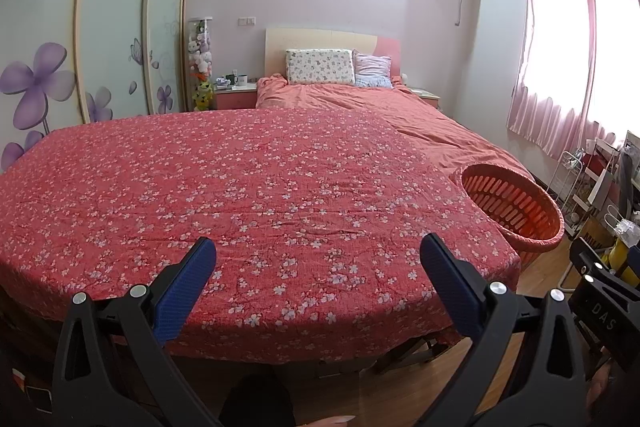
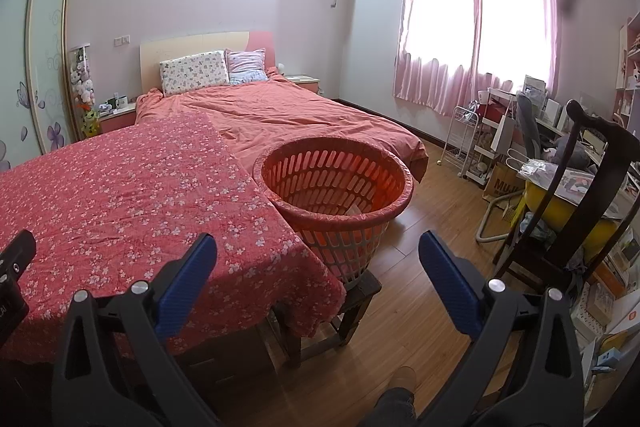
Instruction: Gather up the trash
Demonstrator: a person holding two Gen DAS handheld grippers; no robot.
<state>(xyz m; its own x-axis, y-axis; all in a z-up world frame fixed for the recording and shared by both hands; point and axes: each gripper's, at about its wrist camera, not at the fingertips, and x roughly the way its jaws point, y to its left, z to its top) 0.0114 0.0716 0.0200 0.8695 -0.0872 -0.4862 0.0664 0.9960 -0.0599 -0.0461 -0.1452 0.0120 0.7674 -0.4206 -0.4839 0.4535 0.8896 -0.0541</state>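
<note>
An orange slatted plastic basket stands on a dark wooden stool at the right corner of a table draped in a red floral cloth. It also shows at the right edge of the left wrist view as the basket. A pale scrap lies inside the basket near its front wall. My left gripper hovers open above the near edge of the cloth, holding nothing. My right gripper is open too, just short of the basket and the table's corner. No loose trash shows on the cloth.
A bed with an orange duvet and two pillows lies behind the table. Wardrobe doors line the left wall. A dark wooden chair, a white rack and a cluttered desk crowd the right side. Bare wood floor lies between.
</note>
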